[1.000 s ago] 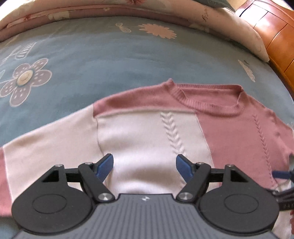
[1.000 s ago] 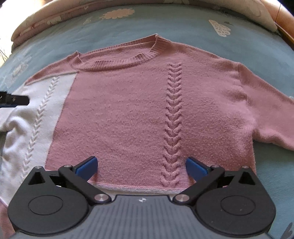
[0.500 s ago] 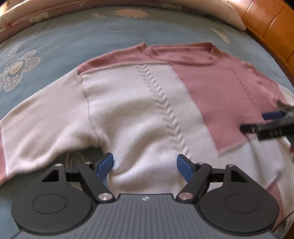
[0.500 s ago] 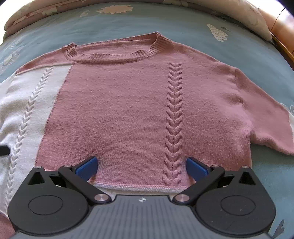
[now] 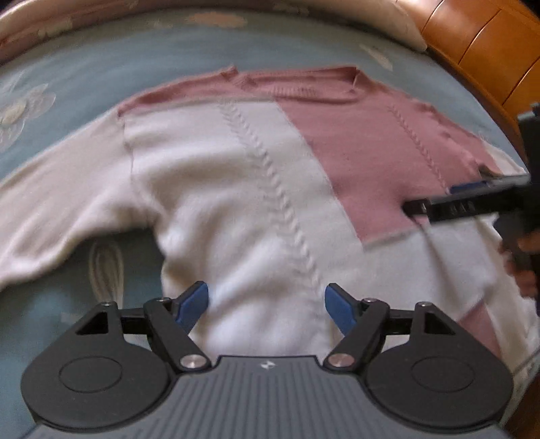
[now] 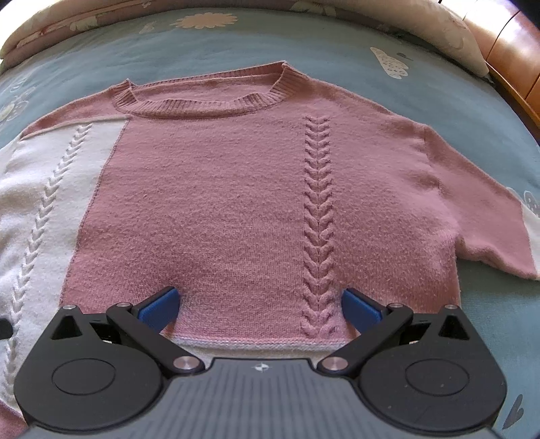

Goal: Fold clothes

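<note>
A pink and white knit sweater (image 5: 256,189) lies flat, front up, on the bed, neckline at the far side; in the right wrist view its pink panel (image 6: 236,209) fills the middle. My left gripper (image 5: 266,304) is open and empty over the white lower part near the hem. My right gripper (image 6: 260,304) is open and empty over the pink panel's lower edge. The right gripper also shows in the left wrist view (image 5: 472,199), at the right over the pink panel.
The sweater lies on a blue bedspread (image 6: 337,44) with flower prints. Pillows (image 6: 438,20) line the far edge. A wooden headboard (image 5: 482,50) stands at the far right. The white left sleeve (image 5: 50,202) and the pink right sleeve (image 6: 489,223) stretch out sideways.
Both grippers have pulled back toward the sweater's hem, so more of the garment shows. The left view has swung right and is blurred. Both stay open.
</note>
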`<action>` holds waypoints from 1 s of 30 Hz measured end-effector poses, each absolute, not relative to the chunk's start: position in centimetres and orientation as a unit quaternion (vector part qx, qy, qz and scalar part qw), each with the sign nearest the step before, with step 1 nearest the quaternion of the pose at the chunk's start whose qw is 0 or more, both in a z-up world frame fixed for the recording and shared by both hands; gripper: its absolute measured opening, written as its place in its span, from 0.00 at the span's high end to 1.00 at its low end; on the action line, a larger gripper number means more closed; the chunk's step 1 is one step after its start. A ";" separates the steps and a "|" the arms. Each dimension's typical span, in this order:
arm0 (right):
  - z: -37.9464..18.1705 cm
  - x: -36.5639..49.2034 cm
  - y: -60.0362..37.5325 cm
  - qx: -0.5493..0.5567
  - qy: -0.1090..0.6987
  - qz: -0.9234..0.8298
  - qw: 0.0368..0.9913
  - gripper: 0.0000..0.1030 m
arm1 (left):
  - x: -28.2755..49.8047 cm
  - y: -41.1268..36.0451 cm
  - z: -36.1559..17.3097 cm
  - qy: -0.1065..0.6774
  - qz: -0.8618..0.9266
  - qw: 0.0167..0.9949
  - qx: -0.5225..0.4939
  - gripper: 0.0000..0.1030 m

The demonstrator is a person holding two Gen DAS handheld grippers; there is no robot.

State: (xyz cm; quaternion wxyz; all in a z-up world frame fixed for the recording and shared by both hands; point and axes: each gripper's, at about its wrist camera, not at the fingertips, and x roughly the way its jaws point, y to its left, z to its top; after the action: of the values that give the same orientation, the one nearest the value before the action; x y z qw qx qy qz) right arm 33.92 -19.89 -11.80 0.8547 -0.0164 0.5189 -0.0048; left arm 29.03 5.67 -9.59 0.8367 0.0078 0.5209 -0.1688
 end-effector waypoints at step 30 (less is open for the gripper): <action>-11.7 33.7 -18.6 -0.020 0.514 -0.048 0.856 0.00 | 32.1 16.4 -7.7 0.431 -0.053 0.901 -0.007 0.22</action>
State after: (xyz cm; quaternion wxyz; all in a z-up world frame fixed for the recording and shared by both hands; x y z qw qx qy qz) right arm 33.70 -18.64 -11.68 0.8562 -0.0200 0.5140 -0.0476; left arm 32.06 16.42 -7.65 0.9009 -0.0070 0.4306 -0.0531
